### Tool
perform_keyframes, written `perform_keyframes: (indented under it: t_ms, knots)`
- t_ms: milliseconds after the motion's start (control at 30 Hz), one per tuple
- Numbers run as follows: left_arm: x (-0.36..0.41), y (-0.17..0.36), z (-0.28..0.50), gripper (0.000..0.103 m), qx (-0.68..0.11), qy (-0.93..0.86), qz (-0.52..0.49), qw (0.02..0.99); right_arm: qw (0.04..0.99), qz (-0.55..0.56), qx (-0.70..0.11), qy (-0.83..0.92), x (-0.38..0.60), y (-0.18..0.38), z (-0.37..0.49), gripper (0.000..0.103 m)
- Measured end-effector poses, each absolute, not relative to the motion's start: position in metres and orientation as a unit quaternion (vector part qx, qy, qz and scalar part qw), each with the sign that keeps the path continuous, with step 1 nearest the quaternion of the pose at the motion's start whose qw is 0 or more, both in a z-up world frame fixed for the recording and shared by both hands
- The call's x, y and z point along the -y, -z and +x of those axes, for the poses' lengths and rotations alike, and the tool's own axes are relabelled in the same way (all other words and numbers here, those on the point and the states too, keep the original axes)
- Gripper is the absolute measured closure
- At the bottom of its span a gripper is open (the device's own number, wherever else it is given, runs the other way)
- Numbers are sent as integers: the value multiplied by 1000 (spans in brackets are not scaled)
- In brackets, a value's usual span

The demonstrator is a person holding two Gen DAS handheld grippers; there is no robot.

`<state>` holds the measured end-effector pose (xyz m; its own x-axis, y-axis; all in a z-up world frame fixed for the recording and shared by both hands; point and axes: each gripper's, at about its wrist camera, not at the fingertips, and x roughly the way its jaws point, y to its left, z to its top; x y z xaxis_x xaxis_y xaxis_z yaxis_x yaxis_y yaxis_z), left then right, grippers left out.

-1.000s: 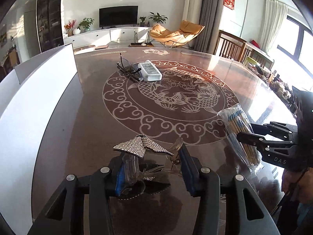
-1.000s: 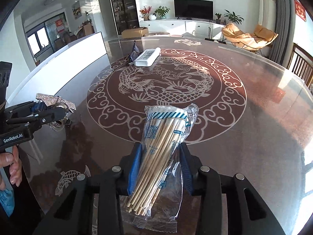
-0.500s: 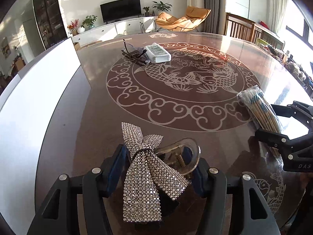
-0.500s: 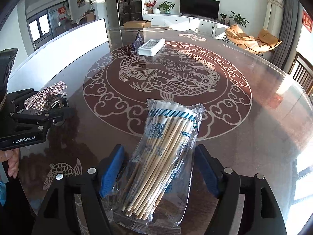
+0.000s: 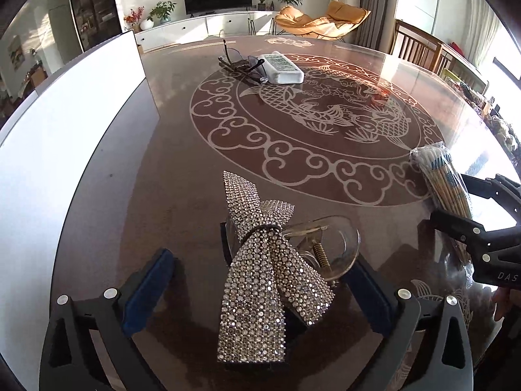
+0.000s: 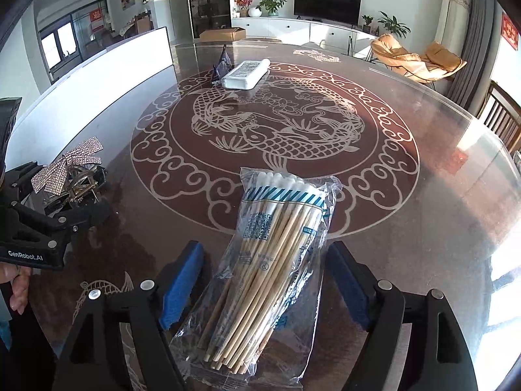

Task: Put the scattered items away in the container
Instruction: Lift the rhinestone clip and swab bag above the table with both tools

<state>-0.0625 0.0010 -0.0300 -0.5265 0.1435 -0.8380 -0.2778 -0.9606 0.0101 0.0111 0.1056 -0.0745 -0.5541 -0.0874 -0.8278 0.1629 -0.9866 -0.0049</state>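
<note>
The left gripper [image 5: 260,296], jaws still opening wide, straddles a rhinestone bow hair clip [image 5: 260,260] lying untouched on the glass-topped table [image 5: 169,195]. The right gripper [image 6: 265,288], also opening, flanks a bag of cotton swabs [image 6: 270,254] resting there, pads clear of both

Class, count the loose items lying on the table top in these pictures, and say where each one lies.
4: rhinestone bow hair clip between the opening left gripper; bag of cotton swabs between the opening right gripper; glasses and white remote touching at the far side. None seems hidden.
</note>
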Motion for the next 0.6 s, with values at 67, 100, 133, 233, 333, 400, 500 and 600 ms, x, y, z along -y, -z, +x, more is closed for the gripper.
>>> perform_keyframes:
  t_ms: [67,100,133,233,333,400,500,600]
  knots:
    - [-1,30,-62,0,-71,-871,-471,121,68,484,-41,871,-105,73,7,24]
    - [-1,30,-62,0,-71,-871,-471,121,67,495,-41,866,-104,73,5,24]
    - [-1,30,-62,0,-71,-871,-471,121,65,504,-41,860,-104,72,3,24]
    - [-1,29,-62,0,-71,-871,-470,121,62,529,-42,845,-103,71,-3,24]
    - [-1,29,-61,0,-71,-872,-468,121,61,548,-43,833,-102,70,-9,24]
    - [-1,29,-61,0,-71,-872,-469,121,59,551,-42,831,-102,69,-11,24]
    - [-1,29,-63,0,-68,-870,-473,118,56,537,-39,841,-101,69,-9,23]
    - [-2,29,-64,0,-69,-869,-475,116,63,518,-42,852,-101,70,-8,24]
